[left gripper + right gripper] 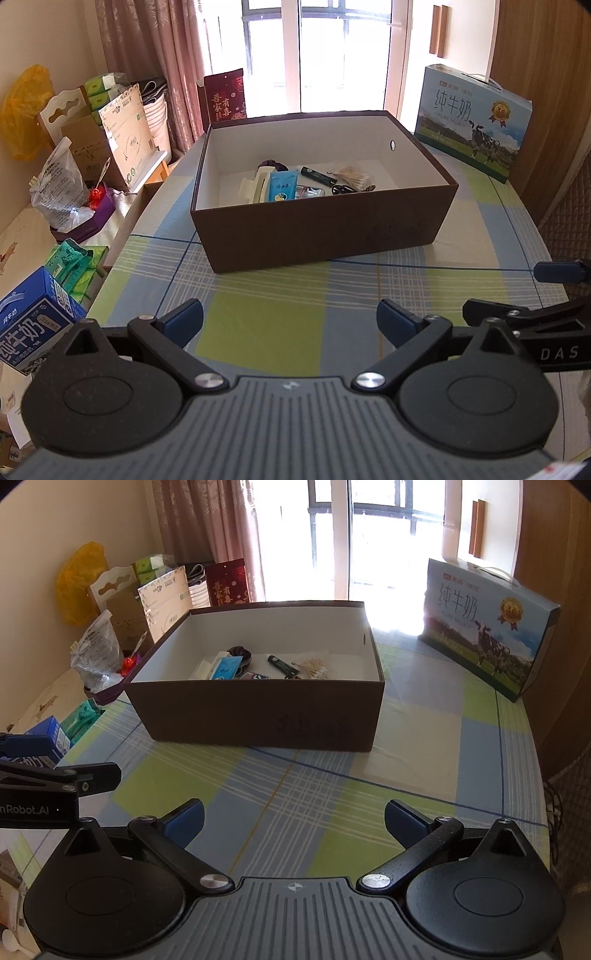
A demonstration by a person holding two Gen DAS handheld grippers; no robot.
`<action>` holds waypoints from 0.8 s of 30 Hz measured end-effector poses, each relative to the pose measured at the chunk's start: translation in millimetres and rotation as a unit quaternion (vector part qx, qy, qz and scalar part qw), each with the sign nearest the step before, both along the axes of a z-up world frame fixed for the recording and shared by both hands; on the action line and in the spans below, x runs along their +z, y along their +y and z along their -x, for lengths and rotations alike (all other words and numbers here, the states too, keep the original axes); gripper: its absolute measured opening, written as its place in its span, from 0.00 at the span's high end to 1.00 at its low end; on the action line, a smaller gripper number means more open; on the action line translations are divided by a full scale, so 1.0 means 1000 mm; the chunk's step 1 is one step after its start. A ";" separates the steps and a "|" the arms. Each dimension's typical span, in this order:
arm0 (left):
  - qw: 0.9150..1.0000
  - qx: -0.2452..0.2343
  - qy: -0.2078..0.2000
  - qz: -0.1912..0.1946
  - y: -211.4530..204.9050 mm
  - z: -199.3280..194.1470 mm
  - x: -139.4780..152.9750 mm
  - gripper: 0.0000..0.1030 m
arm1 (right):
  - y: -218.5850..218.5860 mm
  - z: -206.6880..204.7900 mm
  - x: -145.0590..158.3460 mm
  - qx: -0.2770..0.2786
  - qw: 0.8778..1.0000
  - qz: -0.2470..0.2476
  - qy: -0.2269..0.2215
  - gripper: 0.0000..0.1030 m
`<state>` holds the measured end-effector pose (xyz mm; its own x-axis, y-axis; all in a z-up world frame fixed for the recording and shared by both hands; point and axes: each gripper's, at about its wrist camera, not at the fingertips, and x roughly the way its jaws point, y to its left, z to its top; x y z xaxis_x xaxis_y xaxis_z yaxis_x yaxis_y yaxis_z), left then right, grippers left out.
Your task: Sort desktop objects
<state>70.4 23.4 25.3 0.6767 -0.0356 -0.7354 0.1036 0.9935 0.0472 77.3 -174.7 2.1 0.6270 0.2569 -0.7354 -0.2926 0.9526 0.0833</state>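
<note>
Left wrist view shows a table under a checked cloth [280,332] of green, blue and white squares, and on it, near the middle, a brown cardboard box [321,229] with a white lining and no lid. A pure-milk gift carton [476,122] printed with a cow stands upright at the table's far right corner, well apart from the box. Inside the box the sorted things lie together on the floor: a cream-coloured clip [255,186], a light blue packet [282,184] leaning on it, a bundle of cotton swabs [354,177], a black pen-like stick [317,174], small black scissors [343,189] and a dark hair tie [273,163] at the back. The left gripper [290,317] hangs over bare cloth in front of the box, jaws spread wide and empty. The right gripper [293,818] does the same, also wide and empty, beside it.
</note>
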 end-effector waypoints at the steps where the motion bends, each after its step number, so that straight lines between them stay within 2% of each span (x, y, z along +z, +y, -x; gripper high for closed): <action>1: 1.000 0.000 -0.001 0.000 0.000 0.000 0.000 0.04 | 0.000 0.000 0.000 0.000 1.000 0.000 0.000 0.02; 24: 1.000 0.000 -0.006 -0.003 0.000 -0.004 -0.004 0.04 | 0.003 -0.001 -0.008 -0.003 1.000 0.006 0.013 0.02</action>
<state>74.6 23.6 21.4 0.6859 -0.0308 -0.7271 0.1033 0.9931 0.0553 77.9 -172.1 -6.4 0.6092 0.2445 -0.7544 -0.2846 0.9553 0.0799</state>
